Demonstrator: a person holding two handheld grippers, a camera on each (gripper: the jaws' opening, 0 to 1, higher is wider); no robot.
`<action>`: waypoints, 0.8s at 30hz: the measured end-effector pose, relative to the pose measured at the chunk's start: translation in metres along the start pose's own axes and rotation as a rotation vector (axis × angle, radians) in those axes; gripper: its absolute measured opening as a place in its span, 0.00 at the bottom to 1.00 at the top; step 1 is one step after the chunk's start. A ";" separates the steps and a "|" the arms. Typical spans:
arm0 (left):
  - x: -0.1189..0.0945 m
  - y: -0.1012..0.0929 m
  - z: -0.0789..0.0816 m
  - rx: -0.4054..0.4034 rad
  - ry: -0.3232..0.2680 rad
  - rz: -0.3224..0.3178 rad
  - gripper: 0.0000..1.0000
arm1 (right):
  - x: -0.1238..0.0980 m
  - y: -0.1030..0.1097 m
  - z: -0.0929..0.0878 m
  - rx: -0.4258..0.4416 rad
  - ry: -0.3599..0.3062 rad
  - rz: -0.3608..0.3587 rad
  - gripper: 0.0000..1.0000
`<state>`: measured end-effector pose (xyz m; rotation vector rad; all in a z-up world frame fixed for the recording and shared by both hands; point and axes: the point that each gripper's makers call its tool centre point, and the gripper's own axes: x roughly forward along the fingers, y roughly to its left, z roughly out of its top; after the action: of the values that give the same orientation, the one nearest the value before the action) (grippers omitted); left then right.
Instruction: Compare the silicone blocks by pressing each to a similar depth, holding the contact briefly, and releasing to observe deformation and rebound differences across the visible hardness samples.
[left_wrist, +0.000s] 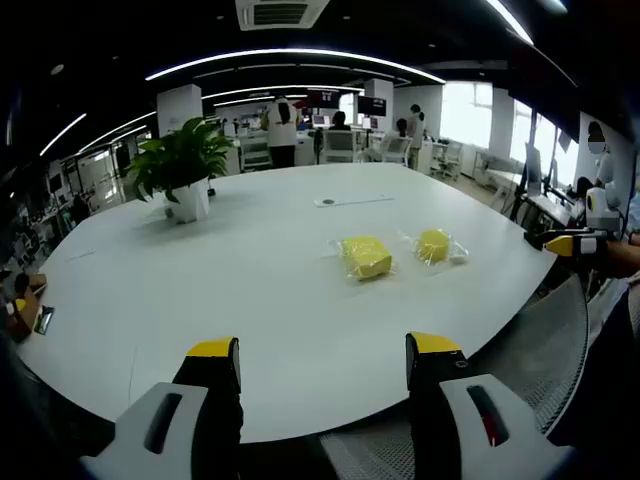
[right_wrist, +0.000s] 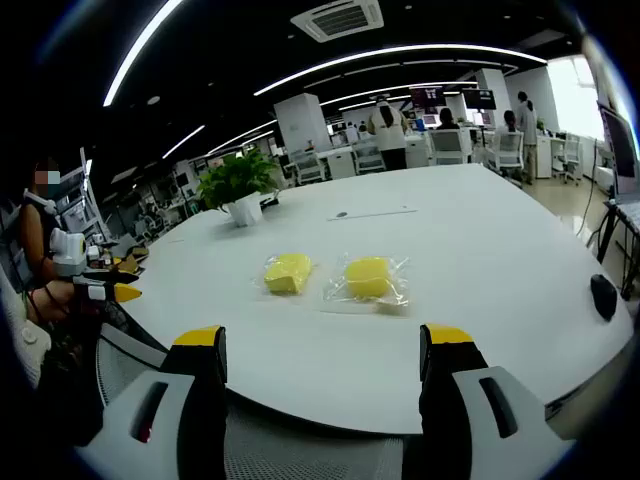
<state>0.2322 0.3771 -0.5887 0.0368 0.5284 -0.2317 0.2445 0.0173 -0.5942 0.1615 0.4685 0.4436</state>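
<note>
Blocks (right_wrist: 288, 272) (right_wrist: 368, 277): two, both bagged.

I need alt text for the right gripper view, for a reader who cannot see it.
Two yellow blocks in clear wrappers lie side by side on a white table, untouched. The open right gripper hovers at the near edge with nothing between its yellow-tipped jaws. A potted plant stands farther back, and the left gripper shows at the left edge.

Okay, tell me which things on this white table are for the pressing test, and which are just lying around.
For the job:
- two yellow silicone blocks in clear plastic wrap
- left gripper, open
- right gripper, open

Just lying about:
- potted green plant in a white pot
- small black object at the table edge
</note>
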 end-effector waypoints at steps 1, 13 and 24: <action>0.000 0.000 0.000 0.000 -0.001 0.001 0.66 | 0.000 -0.001 0.001 -0.005 -0.003 -0.004 0.75; 0.001 0.000 0.002 0.010 -0.001 0.000 0.66 | 0.001 -0.002 0.003 -0.007 -0.007 0.000 0.75; 0.001 -0.001 -0.002 0.006 0.005 -0.002 0.66 | 0.000 -0.001 0.002 -0.006 -0.005 -0.002 0.75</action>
<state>0.2318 0.3764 -0.5908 0.0427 0.5330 -0.2347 0.2460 0.0160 -0.5932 0.1564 0.4625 0.4423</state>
